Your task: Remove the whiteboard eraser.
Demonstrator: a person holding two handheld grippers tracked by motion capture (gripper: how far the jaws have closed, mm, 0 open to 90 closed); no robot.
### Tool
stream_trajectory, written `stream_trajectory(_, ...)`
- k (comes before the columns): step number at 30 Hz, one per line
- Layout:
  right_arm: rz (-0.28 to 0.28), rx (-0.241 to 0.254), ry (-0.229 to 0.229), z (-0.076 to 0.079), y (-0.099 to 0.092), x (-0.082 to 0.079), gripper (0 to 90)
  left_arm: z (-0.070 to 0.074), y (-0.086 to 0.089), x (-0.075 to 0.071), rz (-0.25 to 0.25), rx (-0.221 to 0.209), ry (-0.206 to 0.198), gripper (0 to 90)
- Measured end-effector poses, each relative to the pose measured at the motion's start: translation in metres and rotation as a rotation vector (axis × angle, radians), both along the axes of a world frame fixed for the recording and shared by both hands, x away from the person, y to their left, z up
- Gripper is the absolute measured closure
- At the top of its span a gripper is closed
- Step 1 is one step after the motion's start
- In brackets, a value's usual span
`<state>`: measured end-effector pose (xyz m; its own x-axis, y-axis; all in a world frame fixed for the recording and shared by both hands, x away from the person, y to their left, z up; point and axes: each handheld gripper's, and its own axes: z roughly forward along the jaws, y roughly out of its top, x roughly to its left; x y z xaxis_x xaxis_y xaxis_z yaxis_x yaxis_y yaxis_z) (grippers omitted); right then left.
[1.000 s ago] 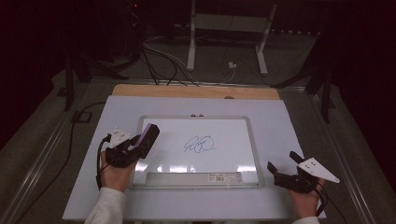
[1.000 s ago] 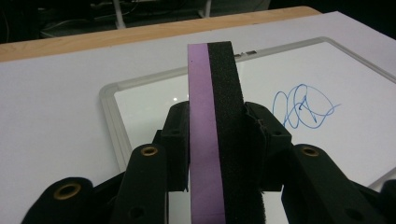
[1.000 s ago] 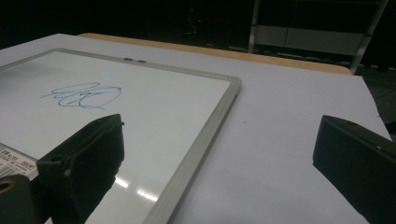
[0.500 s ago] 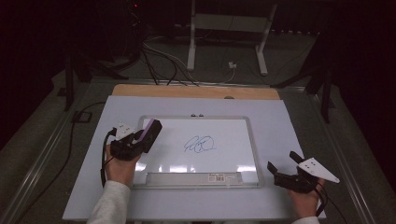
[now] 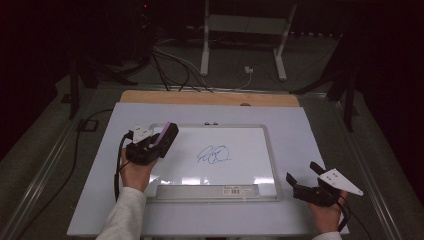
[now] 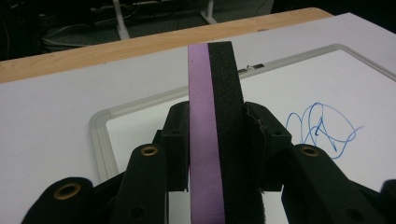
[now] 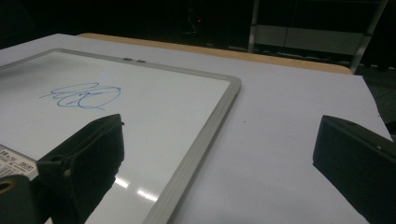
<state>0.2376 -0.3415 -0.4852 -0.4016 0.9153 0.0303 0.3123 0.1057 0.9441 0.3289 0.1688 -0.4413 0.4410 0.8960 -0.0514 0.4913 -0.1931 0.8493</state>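
**High view: two grippers, one whiteboard, one eraser, one scribble**

At the left, the left gripper (image 5: pixel 159 141) is clenched on one whiteboard eraser (image 6: pixel 215 126), purple foam beside black felt, held over the near-left part of the single whiteboard (image 5: pixel 260 131). One blue scribble (image 5: pixel 213 155) sits mid-board, to the right of the eraser and apart from it. At the near right, the right gripper (image 5: pixel 303 180) rests on the white table sheet (image 5: pixel 300 125), jaws spread wide apart and holding nothing.

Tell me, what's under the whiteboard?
The whiteboard lies flat on a white sheet that covers a wooden table, whose bare edge shows at the far side. What lies directly beneath the board is hidden.
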Motion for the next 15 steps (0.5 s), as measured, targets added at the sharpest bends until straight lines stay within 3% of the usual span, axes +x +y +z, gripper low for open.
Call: stream_trajectory(15, -0.002, -0.005, 0.002, 0.0, -0.001, 0.0, 1.8, -0.008, -0.01, 0.018, 0.008, 0.017, 0.01, 64.7)
